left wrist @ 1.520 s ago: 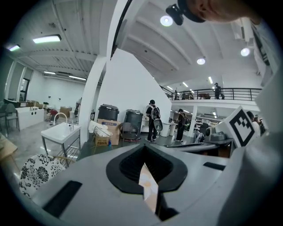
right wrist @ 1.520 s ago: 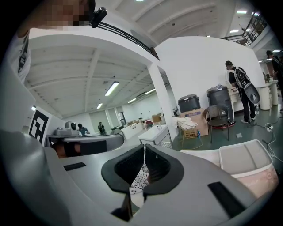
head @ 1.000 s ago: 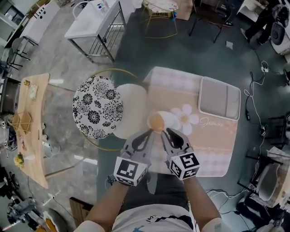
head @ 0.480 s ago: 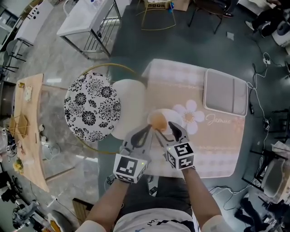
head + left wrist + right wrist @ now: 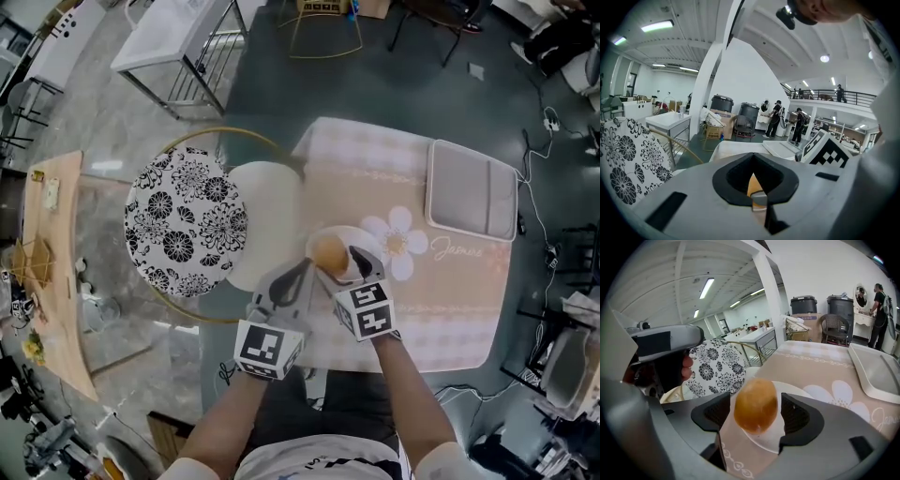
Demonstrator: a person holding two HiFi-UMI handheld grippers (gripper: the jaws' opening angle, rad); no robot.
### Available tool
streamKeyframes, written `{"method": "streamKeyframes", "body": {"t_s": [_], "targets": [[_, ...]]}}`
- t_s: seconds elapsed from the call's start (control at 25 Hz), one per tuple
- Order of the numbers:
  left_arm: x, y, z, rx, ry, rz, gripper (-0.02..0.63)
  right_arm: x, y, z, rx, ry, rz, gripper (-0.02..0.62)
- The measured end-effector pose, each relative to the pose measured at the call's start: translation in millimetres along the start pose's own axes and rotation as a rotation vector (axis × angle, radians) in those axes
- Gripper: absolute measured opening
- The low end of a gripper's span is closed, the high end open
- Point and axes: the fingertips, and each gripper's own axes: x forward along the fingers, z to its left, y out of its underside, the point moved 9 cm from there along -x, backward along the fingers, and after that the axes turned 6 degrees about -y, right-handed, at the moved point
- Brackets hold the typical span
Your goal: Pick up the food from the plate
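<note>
An orange-brown rounded piece of food [image 5: 327, 251] lies on a small white plate [image 5: 356, 236] on the beige flower-print tablecloth. In the right gripper view the food [image 5: 756, 404] sits between the two dark pads of my right gripper [image 5: 757, 412], with a gap on each side. Its jaws are opening and touch nothing. From the head view, the right gripper [image 5: 345, 265] reaches over the plate's near edge. My left gripper [image 5: 302, 270] hovers just left of the plate, jaws closed together and empty [image 5: 757, 197].
A white rectangular tray [image 5: 472, 192] lies at the table's far right. A black-and-white floral round seat [image 5: 183, 220] and a plain white one [image 5: 267, 220] stand left of the table. Several people stand far off in the hall.
My right gripper has moved forward onto the plate and its jaws have spread around the food. The left gripper has stayed close beside it.
</note>
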Motion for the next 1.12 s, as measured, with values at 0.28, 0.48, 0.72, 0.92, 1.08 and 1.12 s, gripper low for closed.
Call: {"method": "streamKeyframes", "body": {"t_s": [0.28,0.48,0.72,0.92,1.08,1.12], "targets": [[-0.7,1.8,4.9,-0.004,-0.013,0.002,0.006,17.9,0.1,-3.8,-0.025,0.009,0.107,0.302],[-2.8,-0.7,4.2,-0.003,-0.021,0.005,0.006,19.0,0.1,-6.3,-0.023,-0.013,0.134,0.301],[-9.1,-8.9,0.3,0.004,-0.027,-0.001,0.006,5.1,-11.3,-5.7,-0.013,-0.028,0.084,0.301],[-19.3,-26.8,-9.4,0.016,-0.017,0.002,0.006,-28.5,-28.3,-0.8,0.053,-0.077,-0.012,0.301],[-31.5,-44.3,-21.4,0.025,-0.006,-0.002,0.006,-63.0,-41.0,6.2,0.095,-0.083,-0.085,0.301],[-35.2,-48.9,-24.8,0.026,-0.003,-0.003,0.006,-71.3,-43.8,8.8,0.099,-0.083,-0.1,0.301]]}}
